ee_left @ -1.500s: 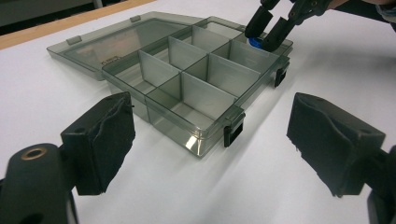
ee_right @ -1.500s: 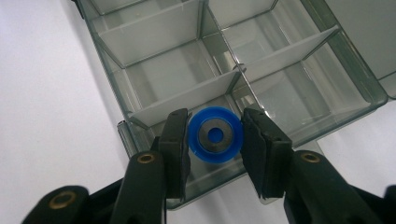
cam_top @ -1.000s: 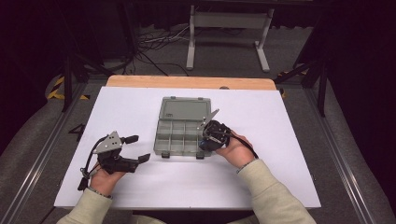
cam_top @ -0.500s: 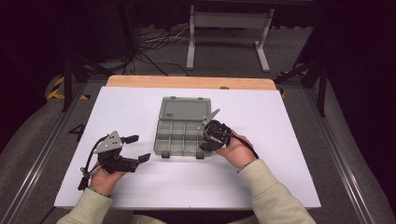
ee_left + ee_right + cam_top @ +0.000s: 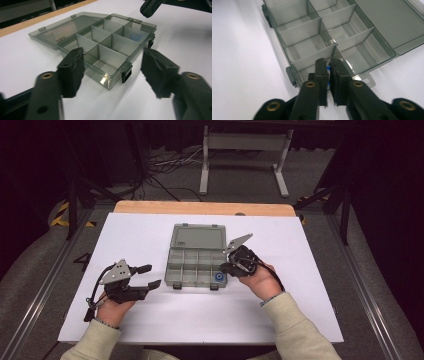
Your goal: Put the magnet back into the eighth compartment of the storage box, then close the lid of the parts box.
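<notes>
High view: open compartment box [image 5: 195, 260] mid-desk, blue-white disc [image 5: 219, 277] in its near-right compartment. Right gripper [image 5: 231, 268] just above it, jaws just closing. Left gripper [image 5: 150, 276] near desk's left edge.

Left gripper view: jaws apart, just narrowing, nothing between.

Right gripper view: jaws clamped on disc [image 5: 328, 70].

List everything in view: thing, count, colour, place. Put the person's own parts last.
compartment box: one, translucent grey, lid open flat, middle of the table.
blue item: one, blue and white, in the box's near right compartment; what it is I cannot tell.
table: one, white top with a wooden far edge.
metal stand: one, pale grey, on the floor beyond the table.
cables: several, black, on the floor behind the table.
left gripper: one, black, jaws apart, just been closing, nothing between them, left of the box.
right gripper: one, black, jaws nearly together over the blue item's compartment.
sleeves: two, cream, bottom edge.
</notes>
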The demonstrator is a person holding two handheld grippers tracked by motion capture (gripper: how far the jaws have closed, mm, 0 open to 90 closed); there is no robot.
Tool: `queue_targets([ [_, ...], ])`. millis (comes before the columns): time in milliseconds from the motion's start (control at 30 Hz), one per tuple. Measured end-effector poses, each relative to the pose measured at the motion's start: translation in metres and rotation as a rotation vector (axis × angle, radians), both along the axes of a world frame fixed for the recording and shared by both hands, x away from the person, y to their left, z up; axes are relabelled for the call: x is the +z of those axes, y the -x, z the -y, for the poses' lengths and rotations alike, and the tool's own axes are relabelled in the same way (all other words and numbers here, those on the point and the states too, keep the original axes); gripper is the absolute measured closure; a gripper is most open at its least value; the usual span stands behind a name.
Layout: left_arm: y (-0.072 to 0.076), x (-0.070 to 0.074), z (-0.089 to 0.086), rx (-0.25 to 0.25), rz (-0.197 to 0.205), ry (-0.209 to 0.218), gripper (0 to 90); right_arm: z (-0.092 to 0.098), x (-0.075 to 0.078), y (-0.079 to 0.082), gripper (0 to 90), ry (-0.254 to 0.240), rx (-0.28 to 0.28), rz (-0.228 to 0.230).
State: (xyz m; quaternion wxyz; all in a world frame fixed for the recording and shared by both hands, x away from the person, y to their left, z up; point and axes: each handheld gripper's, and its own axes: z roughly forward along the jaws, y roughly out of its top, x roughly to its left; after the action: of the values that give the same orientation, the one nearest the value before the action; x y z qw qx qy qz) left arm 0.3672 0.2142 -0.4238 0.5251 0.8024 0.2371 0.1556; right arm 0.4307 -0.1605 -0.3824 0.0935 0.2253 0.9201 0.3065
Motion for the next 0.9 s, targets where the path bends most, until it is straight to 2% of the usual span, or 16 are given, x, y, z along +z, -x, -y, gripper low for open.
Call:
queue_targets([
  [67,-0.001,0.001,0.001,0.003,0.004,-0.002,50.1,0.003,0.002,0.002,88.5,-0.007,0.001,0.009],
  [133,-0.005,0.003,0.002,0.011,-0.022,-0.003,57.7,0.005,0.003,0.002,89.4,-0.010,0.000,0.014],
  [200,-0.010,0.006,0.003,0.020,-0.021,-0.014,68.1,0.007,0.005,0.002,90.0,-0.006,-0.005,0.013],
  [433,-0.029,0.013,0.006,0.058,-0.065,-0.085,87.7,0.013,0.011,-0.006,90.0,-0.029,-0.035,0.005],
  [500,-0.031,0.014,0.007,0.060,-0.072,-0.086,89.3,0.013,0.012,-0.006,90.0,-0.032,-0.039,0.004],
  [633,-0.045,0.019,0.013,0.072,-0.102,-0.110,89.4,0.013,0.018,-0.012,90.0,-0.030,-0.042,0.011],
  [867,-0.062,0.026,0.018,0.090,-0.111,-0.144,89.4,0.015,0.021,-0.025,90.0,-0.025,-0.058,0.010],
  [900,-0.065,0.027,0.020,0.098,-0.126,-0.145,89.4,0.015,0.020,-0.027,90.0,-0.030,-0.062,0.005],
])
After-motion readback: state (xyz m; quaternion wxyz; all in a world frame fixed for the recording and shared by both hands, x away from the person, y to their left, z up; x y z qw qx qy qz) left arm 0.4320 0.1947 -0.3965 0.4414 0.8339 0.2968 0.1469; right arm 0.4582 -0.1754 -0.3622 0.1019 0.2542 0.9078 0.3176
